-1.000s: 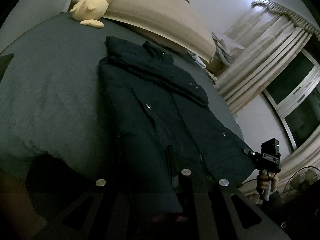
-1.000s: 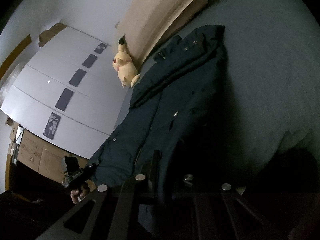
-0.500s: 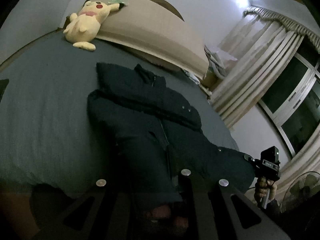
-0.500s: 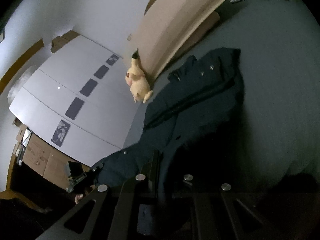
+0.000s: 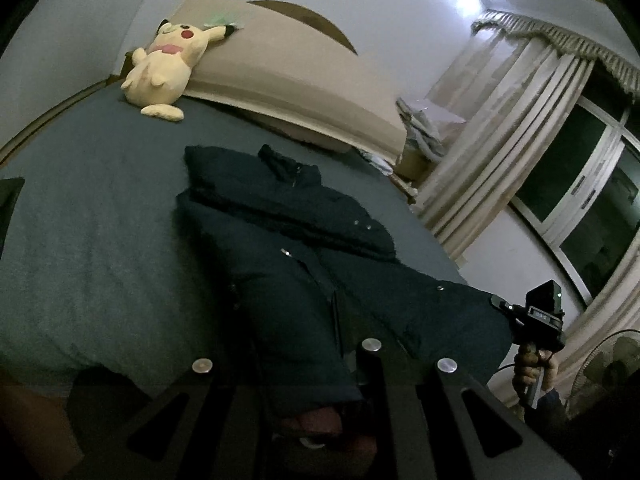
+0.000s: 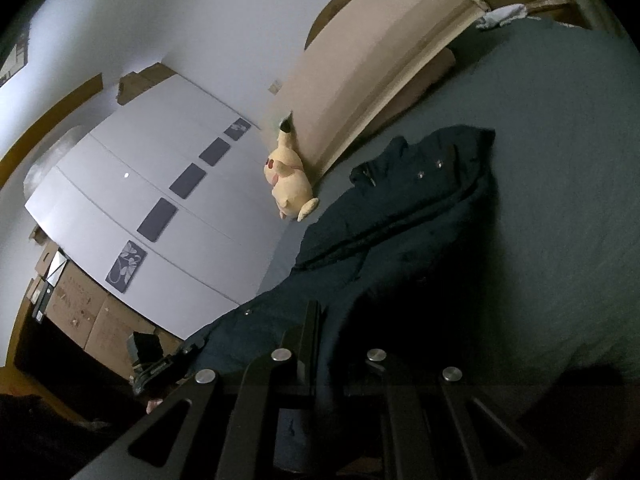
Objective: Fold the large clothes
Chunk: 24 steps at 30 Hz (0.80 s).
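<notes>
While both my grippers are clamping its hem, the dark navy padded jacket (image 5: 304, 248) is draping down onto the grey bed (image 5: 92, 216), collar nearest the yellow plush toy (image 5: 164, 72).

My left gripper (image 5: 340, 344) and right gripper (image 6: 316, 344) are both pinching fabric.

I count one dark jacket (image 5: 304, 248) spread over one bed (image 5: 88, 216), and one yellow plush toy (image 5: 164, 68) against the one padded headboard (image 5: 296, 80). I hold two grippers: my left gripper (image 5: 340, 364) and my right gripper (image 6: 312, 344), each pinching a corner of the jacket's hem. On the wardrobe (image 6: 132, 216) I count five dark panels. One window (image 5: 580, 184) shows, with one set of curtains (image 5: 508, 120).
</notes>
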Each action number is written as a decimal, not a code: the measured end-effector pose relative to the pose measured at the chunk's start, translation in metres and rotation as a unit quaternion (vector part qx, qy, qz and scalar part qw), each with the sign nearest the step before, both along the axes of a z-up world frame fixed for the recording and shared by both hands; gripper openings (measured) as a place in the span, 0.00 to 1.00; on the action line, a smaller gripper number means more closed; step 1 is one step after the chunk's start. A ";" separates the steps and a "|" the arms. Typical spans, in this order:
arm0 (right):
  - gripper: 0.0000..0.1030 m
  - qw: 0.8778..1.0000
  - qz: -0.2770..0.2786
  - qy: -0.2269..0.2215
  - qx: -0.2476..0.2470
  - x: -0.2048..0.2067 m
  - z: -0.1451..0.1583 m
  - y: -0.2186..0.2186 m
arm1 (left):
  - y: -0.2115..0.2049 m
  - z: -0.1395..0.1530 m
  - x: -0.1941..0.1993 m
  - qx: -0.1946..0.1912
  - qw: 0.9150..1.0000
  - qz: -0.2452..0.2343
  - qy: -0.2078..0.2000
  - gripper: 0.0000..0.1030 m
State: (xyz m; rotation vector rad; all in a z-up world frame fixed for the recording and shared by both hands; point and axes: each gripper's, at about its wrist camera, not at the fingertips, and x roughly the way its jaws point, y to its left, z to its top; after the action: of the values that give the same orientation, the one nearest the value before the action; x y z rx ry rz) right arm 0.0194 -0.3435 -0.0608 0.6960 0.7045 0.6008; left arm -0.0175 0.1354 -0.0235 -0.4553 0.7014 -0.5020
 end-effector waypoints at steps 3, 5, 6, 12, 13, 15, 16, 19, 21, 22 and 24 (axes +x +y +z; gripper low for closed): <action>0.08 1.000 -0.003 -0.011 0.004 -0.009 0.010 -0.004 | 0.003 0.009 -0.007 -0.004 1.000 -0.003 -0.011 0.07; 0.08 1.000 -0.004 -0.017 0.008 -0.015 0.016 -0.007 | 0.006 0.015 -0.013 -0.007 1.000 -0.001 -0.018 0.07; 0.08 1.000 -0.004 -0.020 0.011 -0.018 0.019 -0.009 | 0.008 0.017 -0.014 -0.011 1.000 -0.001 -0.021 0.07; 0.08 1.000 -0.014 -0.019 0.017 -0.009 0.017 -0.014 | 0.011 0.013 0.009 -0.015 1.000 0.024 -0.007 0.07; 0.08 1.000 -0.018 -0.016 0.019 -0.003 0.014 -0.014 | 0.009 0.012 0.016 -0.010 0.999 0.031 -0.003 0.07; 0.08 0.999 -0.024 -0.008 0.024 0.008 0.009 -0.016 | 0.004 0.010 0.030 0.003 0.999 0.046 0.008 0.07; 0.08 0.999 -0.027 -0.006 0.026 0.013 0.006 -0.017 | 0.002 0.011 0.035 0.008 0.999 0.050 0.008 0.07; 0.08 0.999 -0.037 -0.005 0.028 0.024 0.005 -0.016 | -0.003 0.012 0.047 0.021 0.997 0.071 0.015 0.07; 0.08 0.999 -0.043 -0.007 0.027 0.027 0.006 -0.015 | -0.004 0.012 0.052 0.029 0.996 0.084 0.020 0.07; 0.08 0.999 -0.045 -0.008 0.026 0.028 0.006 -0.015 | -0.005 0.012 0.054 0.033 0.995 0.088 0.021 0.07; 0.08 0.998 -0.052 -0.009 0.021 0.032 0.005 -0.015 | -0.005 0.011 0.057 0.037 0.994 0.095 0.026 0.07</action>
State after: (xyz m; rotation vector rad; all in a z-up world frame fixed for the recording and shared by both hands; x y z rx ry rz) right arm 0.0515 -0.3588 -0.0554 0.7610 0.6361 0.5273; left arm 0.0399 0.1303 -0.0129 -0.4620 0.7161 -0.2847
